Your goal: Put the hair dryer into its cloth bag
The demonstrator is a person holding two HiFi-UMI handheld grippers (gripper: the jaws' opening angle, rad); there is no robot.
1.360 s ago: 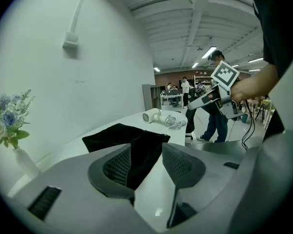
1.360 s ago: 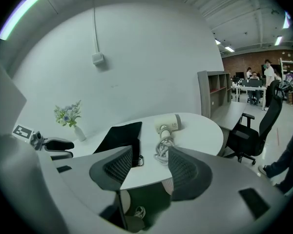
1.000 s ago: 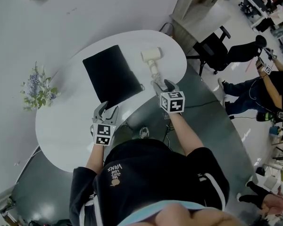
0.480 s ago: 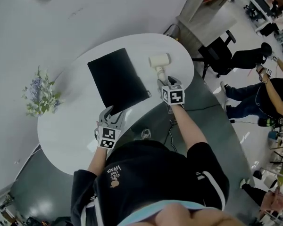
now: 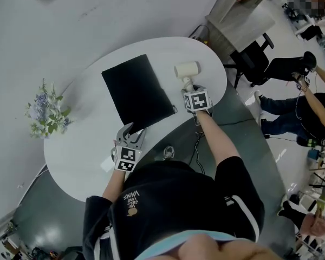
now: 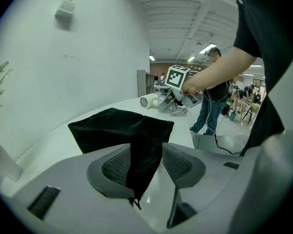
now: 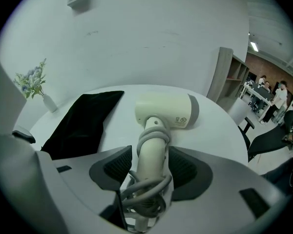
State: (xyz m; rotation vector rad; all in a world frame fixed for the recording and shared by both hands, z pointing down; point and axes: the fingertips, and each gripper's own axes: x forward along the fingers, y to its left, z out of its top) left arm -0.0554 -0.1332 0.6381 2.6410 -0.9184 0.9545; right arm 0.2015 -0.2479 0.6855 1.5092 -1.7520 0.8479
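My left claw [image 6: 146, 165] is narrowed onto the near corner of the black bag [image 6: 117, 128], with the cloth standing up between the pads. My right claw [image 7: 151, 167] is closed round the handle of the hair dryer [image 7: 166, 111], just above the cord [image 7: 146, 191] wound at its foot. Both things still rest on the white surface [image 5: 81, 145], the hair dryer just beside the bag and not yet inside it. In my judgement the step in hand is securing both grips. The left hold takes only a thin fold, so I should lift gently and check that the mouth opens rather than the whole bag dragging. The right hold should stay clear of the cord loops so the handle does not twist. Compared with a second ago, the left claw has advanced from short of the bag's edge onto its corner, and the right claw has moved up from the handle's end to surround it.
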